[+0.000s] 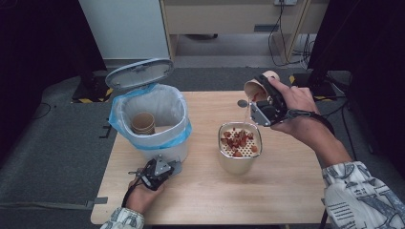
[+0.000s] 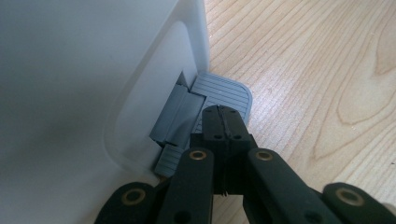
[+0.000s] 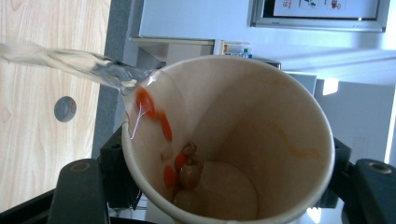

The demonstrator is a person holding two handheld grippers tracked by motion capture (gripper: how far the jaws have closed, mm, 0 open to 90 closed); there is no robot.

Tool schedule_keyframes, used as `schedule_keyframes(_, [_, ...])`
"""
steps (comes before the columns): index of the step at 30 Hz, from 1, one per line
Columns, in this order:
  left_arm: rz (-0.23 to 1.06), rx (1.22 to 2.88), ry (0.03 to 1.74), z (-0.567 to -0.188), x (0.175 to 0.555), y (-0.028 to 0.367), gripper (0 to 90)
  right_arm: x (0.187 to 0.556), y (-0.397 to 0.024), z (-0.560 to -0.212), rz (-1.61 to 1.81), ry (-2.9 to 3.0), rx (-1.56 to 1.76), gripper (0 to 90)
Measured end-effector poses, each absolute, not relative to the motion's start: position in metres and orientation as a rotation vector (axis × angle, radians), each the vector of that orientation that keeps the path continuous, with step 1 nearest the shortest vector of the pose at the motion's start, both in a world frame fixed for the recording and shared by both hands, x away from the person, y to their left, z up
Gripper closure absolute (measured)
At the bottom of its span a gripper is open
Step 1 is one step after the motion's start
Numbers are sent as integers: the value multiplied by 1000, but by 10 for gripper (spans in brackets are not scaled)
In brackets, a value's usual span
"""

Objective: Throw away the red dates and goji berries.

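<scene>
High view: the right gripper [image 1: 261, 102] is raised above the far right part of the light wooden counter [image 1: 286, 186], its jaws clamped on the wall of a tan paper cup [image 1: 255, 88]. The cup is tipped toward the near side, and a thin stream of clear liquid [image 1: 247, 114] runs from its rim into the cream-coloured container with a perforated strainer insert [image 1: 239, 152] standing directly below, near the counter's middle. Red and brown solids [image 1: 239, 140] lie on the strainer.

Right gripper view: the cup's mouth faces the camera; orange-red and brown bits [image 3: 180, 170] cling to its inner wall and bottom. A framed sign [image 3: 317, 11] hangs on the wall behind; its writing is too small to read.

At the near left edge, the left gripper [image 1: 165, 168], jaws fully closed with nothing between them, rests its tips on the grey ribbed foot pedal [image 2: 224, 91] of the white pedal bin with a blue liner [image 1: 150, 121]. The bin's grey lid [image 1: 139, 72] stands open, and a second paper cup [image 1: 143, 122] lies inside.
</scene>
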State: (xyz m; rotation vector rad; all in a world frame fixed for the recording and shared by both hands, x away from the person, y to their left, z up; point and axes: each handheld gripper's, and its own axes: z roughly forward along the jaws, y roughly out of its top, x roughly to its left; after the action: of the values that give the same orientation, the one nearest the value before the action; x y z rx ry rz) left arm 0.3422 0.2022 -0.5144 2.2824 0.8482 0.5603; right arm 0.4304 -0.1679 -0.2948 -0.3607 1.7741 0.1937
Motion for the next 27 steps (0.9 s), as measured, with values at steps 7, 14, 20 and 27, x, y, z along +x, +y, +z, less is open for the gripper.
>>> schedule_keyframes(7, [560, 2282, 848, -514, 342, 202, 899, 427, -163, -296, 136, 1744, -418, 297])
schedule_keyframes(14, [559, 2282, 850, -514, 342, 202, 900, 425, -162, -298, 86, 1723, -453, 298])
schedule_keyframes(20, [559, 2282, 849, -514, 342, 202, 899, 422, -159, -305, -8, 1668, -525, 298])
schedule_keyframes(27, [559, 2282, 849, -514, 342, 202, 899, 420, -154, -310, -75, 1628, -594, 299])
